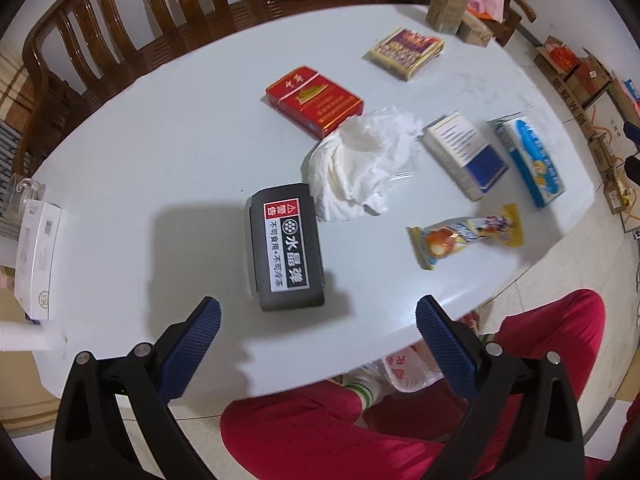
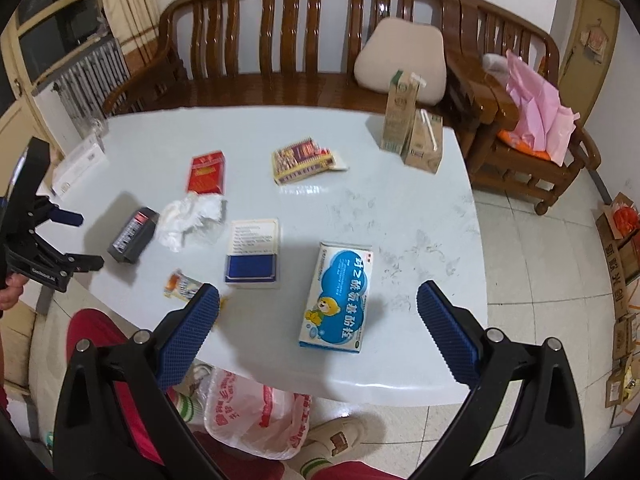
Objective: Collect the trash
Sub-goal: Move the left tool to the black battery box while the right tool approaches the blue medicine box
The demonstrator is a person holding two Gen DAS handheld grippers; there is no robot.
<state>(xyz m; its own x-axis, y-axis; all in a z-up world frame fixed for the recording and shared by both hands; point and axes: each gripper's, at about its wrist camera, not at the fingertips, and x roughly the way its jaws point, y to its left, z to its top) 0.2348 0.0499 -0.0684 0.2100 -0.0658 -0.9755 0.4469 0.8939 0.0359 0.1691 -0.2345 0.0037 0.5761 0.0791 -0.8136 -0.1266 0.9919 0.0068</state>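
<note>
Above the table [image 1: 140,168], left gripper [image 1: 318,320] and right gripper [image 2: 318,306], jaws spread wide, empty.

Red trousers [image 1: 320,432], black grippers, blue jaws

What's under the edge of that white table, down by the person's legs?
A plastic bag with red print sits on the floor below the table edge, beside a slippered foot. Its inside is not visible, and the table hides everything farther under.
</note>
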